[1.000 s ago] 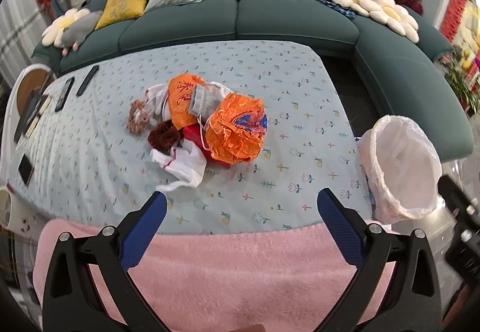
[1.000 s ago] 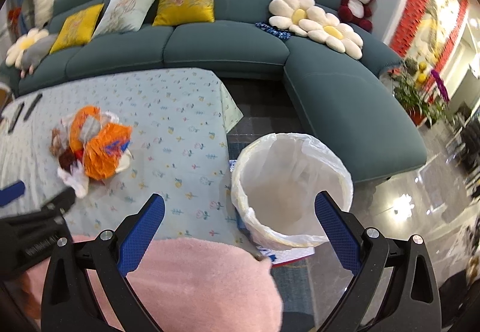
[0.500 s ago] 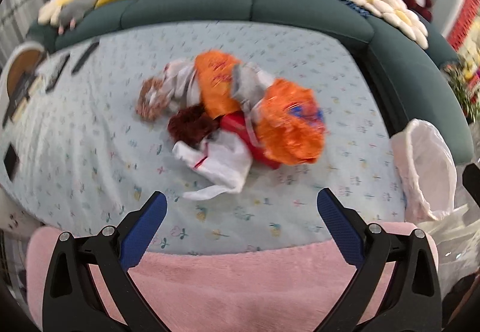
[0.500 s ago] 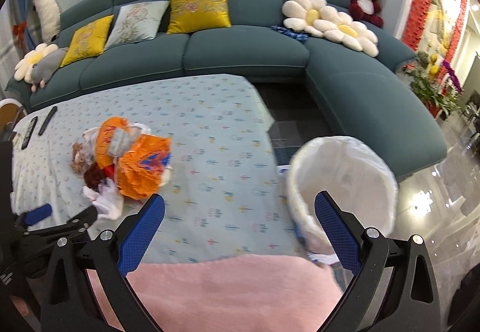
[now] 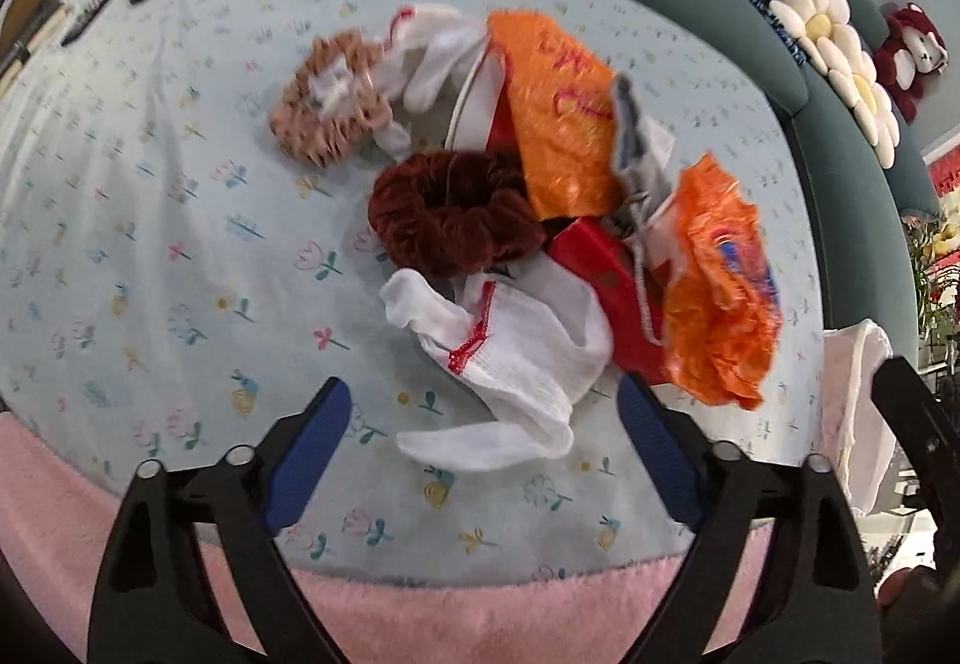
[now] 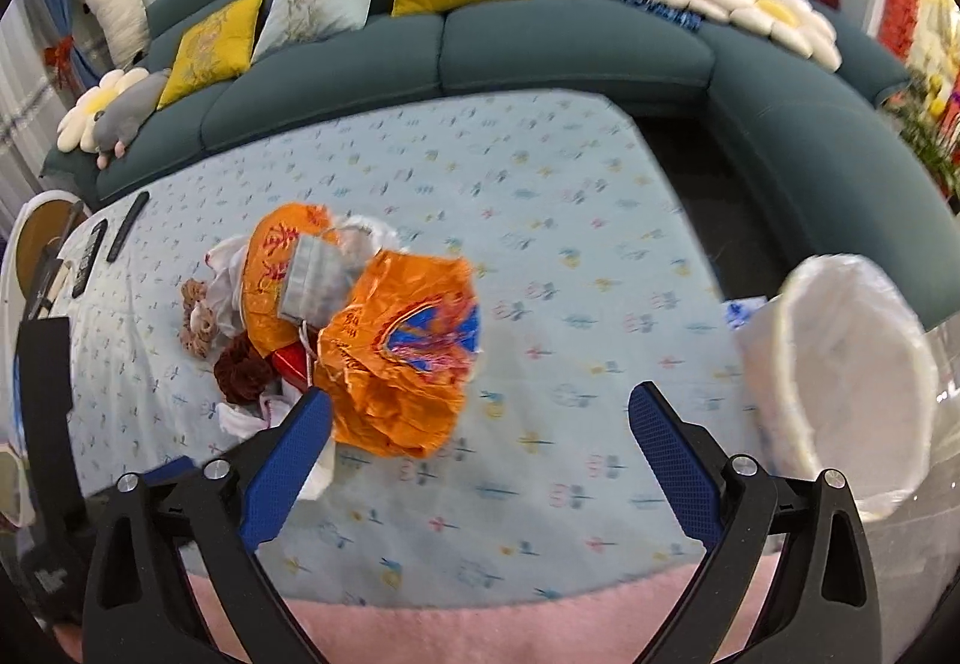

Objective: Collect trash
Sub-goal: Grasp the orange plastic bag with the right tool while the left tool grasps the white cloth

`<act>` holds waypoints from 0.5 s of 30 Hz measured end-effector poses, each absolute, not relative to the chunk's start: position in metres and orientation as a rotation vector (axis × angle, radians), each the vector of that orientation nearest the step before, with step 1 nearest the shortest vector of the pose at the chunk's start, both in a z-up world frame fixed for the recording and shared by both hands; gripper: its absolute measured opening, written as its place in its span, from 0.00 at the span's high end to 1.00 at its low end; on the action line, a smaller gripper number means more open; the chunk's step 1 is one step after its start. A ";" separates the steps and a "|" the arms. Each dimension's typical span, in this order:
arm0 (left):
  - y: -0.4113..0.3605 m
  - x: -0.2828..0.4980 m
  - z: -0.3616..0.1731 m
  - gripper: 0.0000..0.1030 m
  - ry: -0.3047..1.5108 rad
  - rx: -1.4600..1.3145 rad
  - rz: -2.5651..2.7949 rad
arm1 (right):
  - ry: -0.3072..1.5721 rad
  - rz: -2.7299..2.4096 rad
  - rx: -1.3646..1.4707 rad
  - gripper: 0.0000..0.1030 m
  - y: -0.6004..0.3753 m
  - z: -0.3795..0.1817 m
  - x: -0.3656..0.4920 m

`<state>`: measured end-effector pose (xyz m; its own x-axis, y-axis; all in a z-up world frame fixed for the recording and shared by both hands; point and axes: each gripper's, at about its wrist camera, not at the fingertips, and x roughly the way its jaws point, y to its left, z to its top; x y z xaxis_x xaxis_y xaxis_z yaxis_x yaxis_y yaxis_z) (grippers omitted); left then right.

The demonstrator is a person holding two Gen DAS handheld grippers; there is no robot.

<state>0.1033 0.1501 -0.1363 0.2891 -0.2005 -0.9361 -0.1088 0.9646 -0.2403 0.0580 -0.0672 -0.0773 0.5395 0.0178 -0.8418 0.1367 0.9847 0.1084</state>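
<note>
A trash pile lies on the flowered tablecloth (image 5: 150,220): a white glove (image 5: 516,358), a dark red scrunchie (image 5: 444,220), a tan scrunchie (image 5: 324,111), a red box (image 5: 606,274), and two orange wrappers (image 5: 720,292) (image 5: 558,117). My left gripper (image 5: 480,448) is open, just short of the white glove. My right gripper (image 6: 480,454) is open and empty, over the cloth to the right of the crumpled orange wrapper (image 6: 402,352). A white-lined bin (image 6: 840,382) stands off the table's right edge.
A teal sofa (image 6: 570,45) with yellow cushions and plush toys curves behind and to the right. Remote controls (image 6: 126,226) lie at the table's far left. A pink fleece (image 6: 480,634) covers the near edge. A round side table (image 6: 42,238) stands at the left.
Both grippers moved forward and left toward the pile. The left one dropped close to the white glove. The bin slid from the middle to the right edge of the right view.
</note>
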 end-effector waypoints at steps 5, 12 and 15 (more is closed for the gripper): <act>0.152 0.110 -0.157 0.43 1.327 -0.307 -0.088 | 1.074 -0.026 0.238 0.27 -0.060 -0.107 0.080; 0.162 0.111 -0.169 0.74 1.318 -0.343 -0.106 | 1.147 0.012 0.335 0.43 -0.059 -0.140 0.096; 0.161 0.111 -0.170 0.80 1.311 -0.326 -0.120 | 1.170 0.041 0.355 0.61 -0.057 -0.149 0.099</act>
